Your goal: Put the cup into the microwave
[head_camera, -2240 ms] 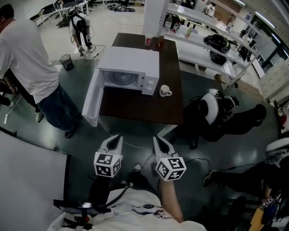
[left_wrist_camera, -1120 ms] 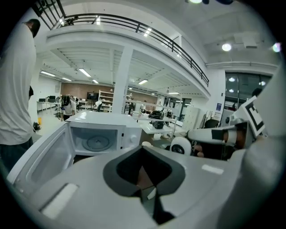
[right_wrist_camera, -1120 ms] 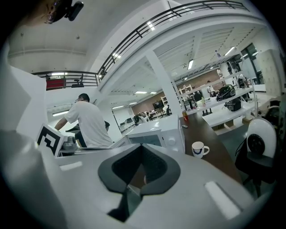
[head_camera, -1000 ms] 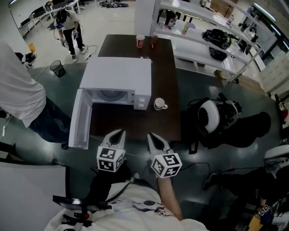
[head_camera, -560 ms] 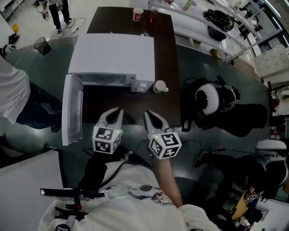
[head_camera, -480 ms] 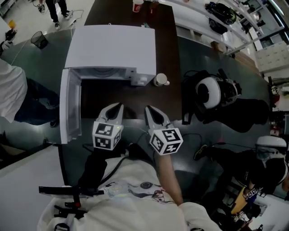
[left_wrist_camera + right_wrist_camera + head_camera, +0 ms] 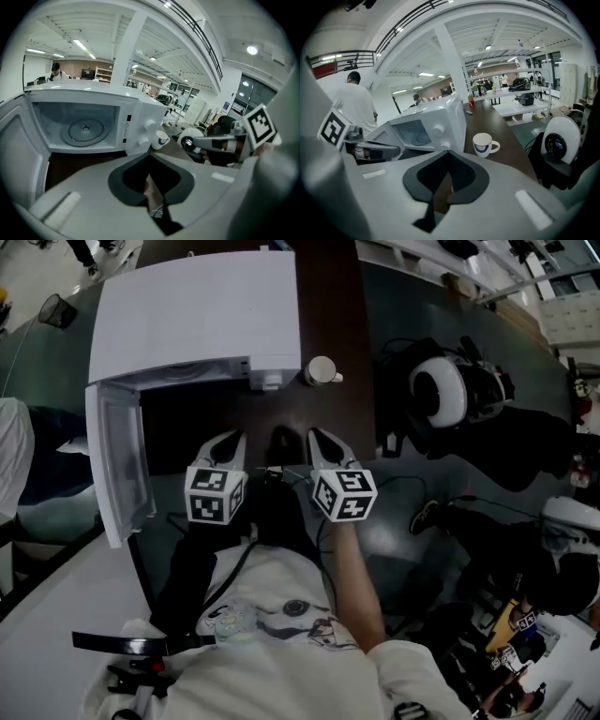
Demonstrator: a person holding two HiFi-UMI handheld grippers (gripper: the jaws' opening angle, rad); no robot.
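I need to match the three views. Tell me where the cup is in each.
Head view: cup upper centre, right of the microwave.
Left gripper view: cup at centre, beside the microwave's front corner.
Right gripper view: cup just right of centre.
Shared landmark: the open microwave, left of the cup everywhere.

Left hand-held gripper, right hand-held gripper alongside, both jaws together, nothing held

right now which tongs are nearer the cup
Right. The right tongs sit short of the cup, nearly in line with it; the left tongs are off to its left, facing the open microwave.
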